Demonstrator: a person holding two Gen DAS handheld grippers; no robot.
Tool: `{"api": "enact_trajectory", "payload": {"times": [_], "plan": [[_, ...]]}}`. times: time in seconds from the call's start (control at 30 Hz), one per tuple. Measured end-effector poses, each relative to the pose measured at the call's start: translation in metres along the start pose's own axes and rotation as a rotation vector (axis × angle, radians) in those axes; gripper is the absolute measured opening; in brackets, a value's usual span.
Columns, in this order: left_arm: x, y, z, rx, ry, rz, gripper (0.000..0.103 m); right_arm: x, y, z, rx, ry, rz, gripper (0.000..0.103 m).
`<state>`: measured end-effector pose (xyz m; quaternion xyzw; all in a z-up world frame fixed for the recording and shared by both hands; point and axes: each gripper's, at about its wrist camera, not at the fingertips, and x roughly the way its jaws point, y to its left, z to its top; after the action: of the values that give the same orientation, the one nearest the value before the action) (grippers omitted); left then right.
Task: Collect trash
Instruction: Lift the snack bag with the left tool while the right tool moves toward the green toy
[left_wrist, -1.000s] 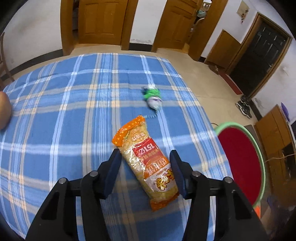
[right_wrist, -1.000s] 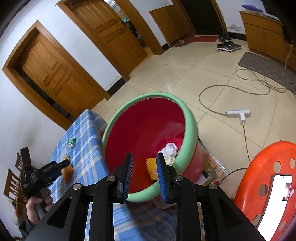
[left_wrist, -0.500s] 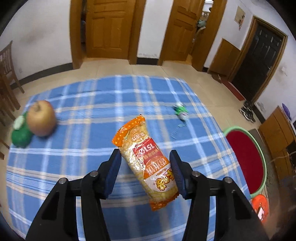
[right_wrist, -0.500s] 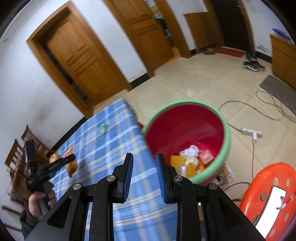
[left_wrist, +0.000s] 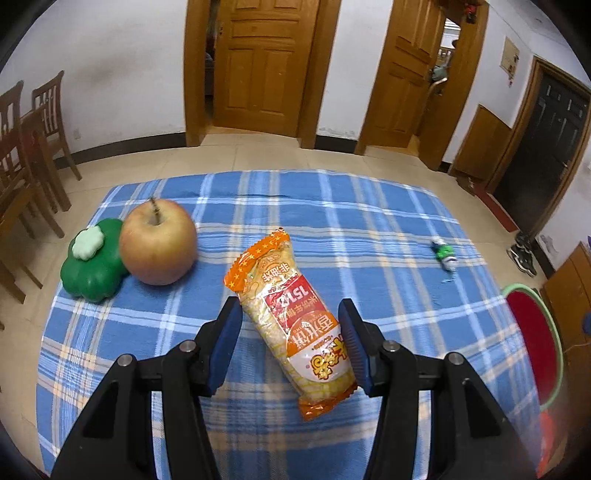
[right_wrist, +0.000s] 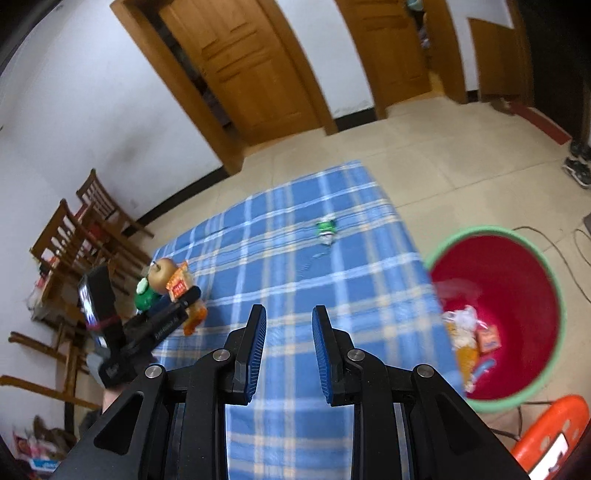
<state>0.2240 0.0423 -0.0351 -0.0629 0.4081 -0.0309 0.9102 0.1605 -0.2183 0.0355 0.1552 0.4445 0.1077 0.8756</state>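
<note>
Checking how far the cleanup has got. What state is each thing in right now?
Left gripper: jaws shut on the snack packet.
Snack packet: held, lifted off the tablecloth.
Right gripper: jaws open, nothing between them.
Green wrapper: crumpled, lying on the tablecloth, not yet collected.
Red bin: open on the floor, trash already inside.
Apple: whole, upright, touching the green toy pepper.

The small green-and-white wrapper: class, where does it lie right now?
The green-and-white wrapper lies on the blue checked tablecloth near its far edge, toward the red bin, far from the apple.
</note>
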Motion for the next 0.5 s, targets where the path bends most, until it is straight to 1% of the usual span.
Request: {"api": "enact_trajectory", "payload": {"times": [0.07, 0.13, 0.23, 0.33, 0.5], "plan": [[0.004, 0.005, -0.002, -0.010, -0.005, 0.007, 0.054, 0.021, 0.005, 0.007, -0.021, 0.000, -0.029, 0.027], [0.007, 0.008, -0.005, -0.012, -0.012, 0.013, 0.054, 0.051, 0.005, 0.014, -0.026, 0.031, -0.046, 0.027], [0.012, 0.011, -0.009, -0.018, -0.021, 0.024, 0.054, 0.085, 0.001, 0.021, -0.021, 0.065, -0.056, 0.027], [0.015, 0.012, -0.012, -0.023, -0.008, 0.003, 0.054, 0.117, 0.000, 0.030, -0.059, 0.054, -0.111, 0.027], [0.016, 0.012, -0.015, -0.025, -0.005, -0.010, 0.054, 0.150, -0.003, 0.043, -0.111, 0.016, -0.197, 0.027]]}}
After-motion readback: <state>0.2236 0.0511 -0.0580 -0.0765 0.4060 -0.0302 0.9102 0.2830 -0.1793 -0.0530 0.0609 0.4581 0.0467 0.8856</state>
